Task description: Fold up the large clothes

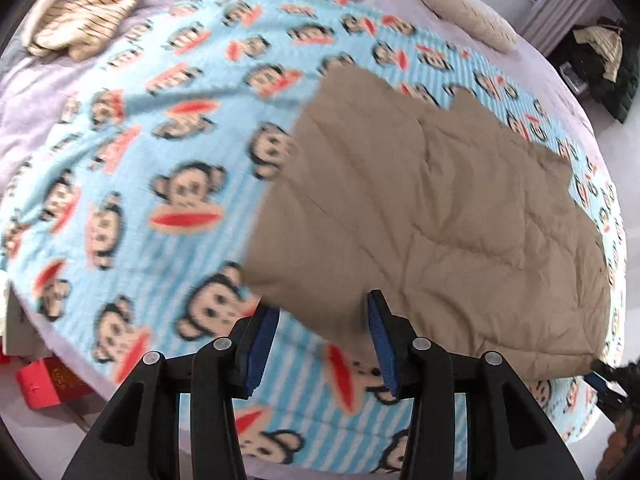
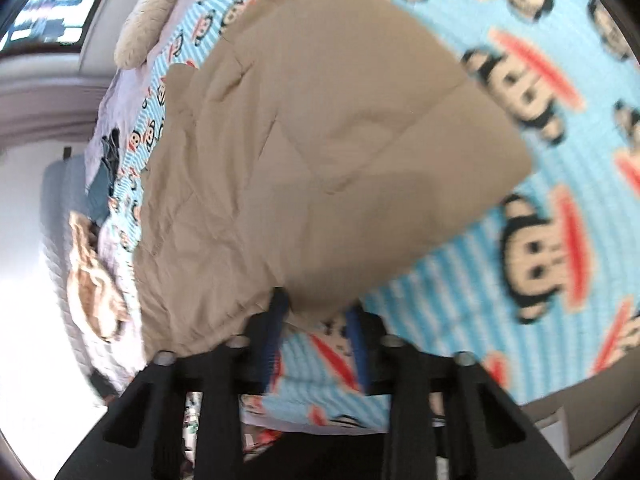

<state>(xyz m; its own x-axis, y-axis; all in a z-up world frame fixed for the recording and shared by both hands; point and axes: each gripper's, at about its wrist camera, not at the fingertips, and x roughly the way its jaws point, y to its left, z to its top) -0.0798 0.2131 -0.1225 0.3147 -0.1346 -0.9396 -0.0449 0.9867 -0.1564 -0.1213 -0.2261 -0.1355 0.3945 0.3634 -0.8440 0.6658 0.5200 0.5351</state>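
On the bed's monkey-print blanket [image 1: 132, 184] the tan quilted garment [image 1: 420, 208] lies half folded. The left hand-held gripper [image 1: 320, 344] hangs part-open and empty near its corner; the right hand-held gripper [image 2: 316, 332], jaws narrow, seemingly holds nothing, though blur hides contact. Next comes regrasping an edge for another fold.

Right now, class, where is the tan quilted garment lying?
The tan quilted garment lies spread on the monkey-print blanket on the bed, right of centre in the left wrist view, just beyond the left claw.

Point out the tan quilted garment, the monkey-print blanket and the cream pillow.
tan quilted garment [image 1: 440, 208]: left wrist view, middle of its quilted panel.
monkey-print blanket [image 1: 160, 128]: left wrist view, bare striped part beside the garment.
cream pillow [image 1: 468, 16]: left wrist view, middle of its top side.
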